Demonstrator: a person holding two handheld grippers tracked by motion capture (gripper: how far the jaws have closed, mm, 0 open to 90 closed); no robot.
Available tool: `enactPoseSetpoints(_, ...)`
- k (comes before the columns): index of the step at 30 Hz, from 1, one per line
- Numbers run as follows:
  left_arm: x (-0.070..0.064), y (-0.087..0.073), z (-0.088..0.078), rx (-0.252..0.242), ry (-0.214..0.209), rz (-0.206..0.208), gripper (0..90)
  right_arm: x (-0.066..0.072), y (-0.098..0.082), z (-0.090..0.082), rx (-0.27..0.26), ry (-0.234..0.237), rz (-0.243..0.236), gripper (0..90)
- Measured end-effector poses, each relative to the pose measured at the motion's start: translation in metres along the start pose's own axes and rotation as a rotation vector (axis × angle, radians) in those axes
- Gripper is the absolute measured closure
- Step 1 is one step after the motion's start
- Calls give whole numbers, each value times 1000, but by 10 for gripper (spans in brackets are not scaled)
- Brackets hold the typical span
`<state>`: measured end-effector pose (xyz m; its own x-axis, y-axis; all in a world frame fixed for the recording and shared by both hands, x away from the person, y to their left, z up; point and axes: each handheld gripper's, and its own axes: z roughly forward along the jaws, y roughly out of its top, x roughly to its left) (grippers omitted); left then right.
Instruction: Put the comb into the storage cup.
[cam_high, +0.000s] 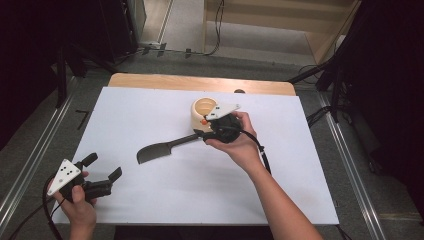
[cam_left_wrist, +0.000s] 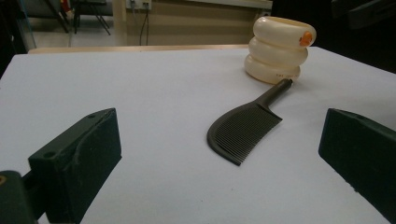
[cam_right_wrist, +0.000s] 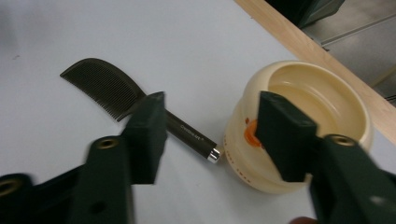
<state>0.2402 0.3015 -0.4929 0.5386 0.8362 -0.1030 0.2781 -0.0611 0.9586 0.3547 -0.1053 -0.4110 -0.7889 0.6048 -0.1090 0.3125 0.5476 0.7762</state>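
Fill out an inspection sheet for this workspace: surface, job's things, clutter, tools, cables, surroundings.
Surface: white sheet over a wooden table.
Job's things: dark comb lying flat, its handle end beside the cream ribbed cup; the cup stands upright with an orange mark on its side.
Clutter: nothing seen.
Tools: left tool open, low over the sheet's near left corner, nothing between its jaws. Right tool over the comb handle and cup, its jaws apart, not gripping either.
Cables: one trails from each tool; more lie on the floor beyond the table.
Surroundings: dark stands, metal floor rails, grey floor.
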Motion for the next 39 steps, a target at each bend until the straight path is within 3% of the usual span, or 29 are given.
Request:
enactPoseSetpoints(1, 0, 0, 0, 1, -1, 2, 0, 0, 4, 8, 17, 17, -3, 683)
enactPoseSetpoints(4, 0, 0, 0, 1, -1, 1, 0, 1, 8, 17, 54, 13, -38, 754)
enactPoseSetpoints(5, 0, 0, 0, -1, -2, -2, 0, 1, 10, 21, 70, 23, -38, 789)
enactPoseSetpoints(6, 0, 0, 0, -3, -2, -3, 0, 0, 13, 29, 82, 62, -22, 824)
enactPoseSetpoints(11, 0, 0, 0, -3, -3, -5, 0, 2, 17, 42, 117, 72, -19, 877)
enactPoseSetpoints(14, 1, 0, 0, -2, -3, -5, 0, 3, 17, 53, 143, 75, -29, 882)
enactPoseSetpoints(18, 1, 0, 1, 0, -8, -6, 0, 2, 15, 70, 200, 66, 16, 884)
enactPoseSetpoints(22, 1, 0, 1, -1, -10, -8, 0, 1, 15, 76, 222, 71, 37, 884)
enactPoseSetpoints(29, 2, 1, 1, -1, -13, -10, 0, -2, 15, 88, 272, 28, 69, 884)
enactPoseSetpoints(39, 2, 1, 2, 1, -18, -9, 0, 3, 16, 104, 328, 4, 21, 884)
